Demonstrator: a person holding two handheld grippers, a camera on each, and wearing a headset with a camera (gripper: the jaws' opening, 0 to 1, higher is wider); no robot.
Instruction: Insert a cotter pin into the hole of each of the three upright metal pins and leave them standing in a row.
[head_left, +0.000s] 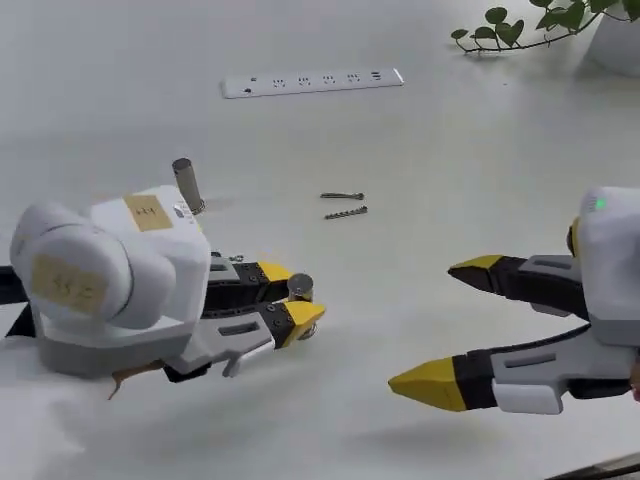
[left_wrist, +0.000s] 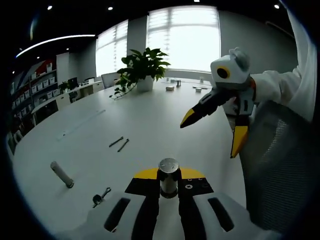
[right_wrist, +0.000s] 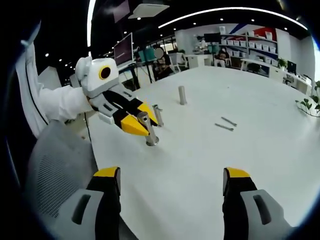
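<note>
My left gripper (head_left: 298, 295) is shut on an upright metal pin (head_left: 300, 287), which stands on the white table; the pin (left_wrist: 168, 170) rises between the jaws in the left gripper view. A second metal pin (head_left: 185, 184) stands farther back on the left. From the right gripper view, a third pin (right_wrist: 158, 115) stands just behind the held pin (right_wrist: 146, 129). Two cotter pins (head_left: 342, 196) (head_left: 346, 212) lie side by side mid-table, clear of both grippers. Over the table's right side my right gripper (head_left: 455, 325) hangs open with nothing in it, its jaws spread wide (right_wrist: 171, 175).
A white power strip (head_left: 312, 83) lies at the far side of the table. A potted plant (head_left: 520, 25) trails leaves at the back right. A small metal piece (left_wrist: 101, 196) lies on the table near my left gripper.
</note>
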